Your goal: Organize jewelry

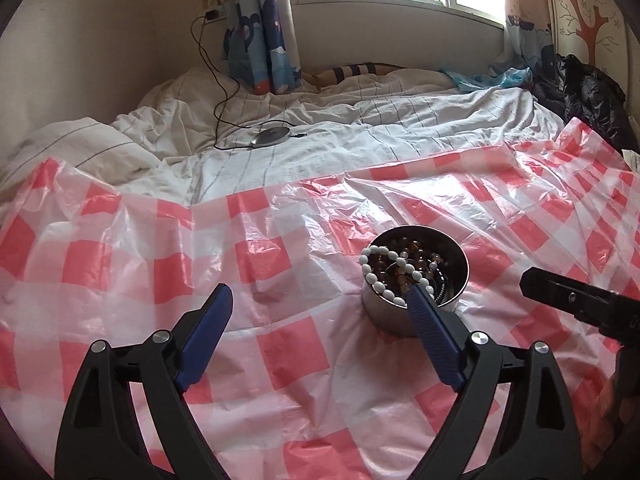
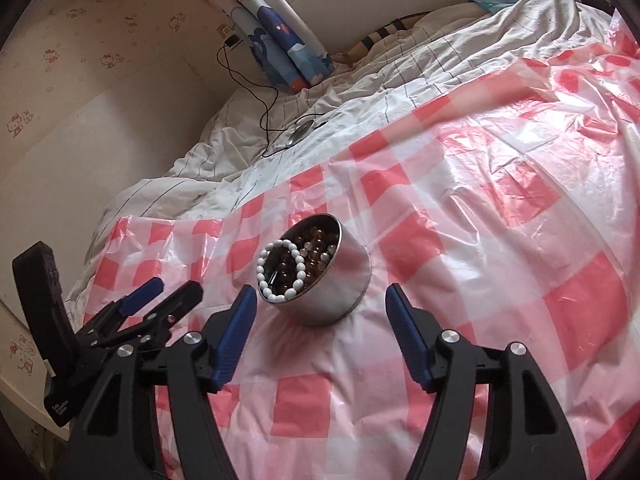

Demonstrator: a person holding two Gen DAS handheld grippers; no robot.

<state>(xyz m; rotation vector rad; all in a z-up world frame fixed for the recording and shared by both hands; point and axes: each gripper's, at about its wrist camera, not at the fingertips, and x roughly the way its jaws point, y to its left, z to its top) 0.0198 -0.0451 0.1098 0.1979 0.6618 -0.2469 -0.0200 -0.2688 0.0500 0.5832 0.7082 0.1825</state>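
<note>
A round metal tin stands on the red-and-white checked plastic sheet. It holds brown bead strands. A white bead bracelet lies across its near rim. My left gripper is open and empty, just left of the tin, its right finger in front of the rim; it also shows in the right wrist view. My right gripper is open and empty, just short of the tin; its body shows at the left wrist view's right edge.
The sheet covers a bed with rumpled white striped bedding. A round grey device with a black cable lies on the bedding. A dark jacket lies at the far right. Curtains and a window are behind.
</note>
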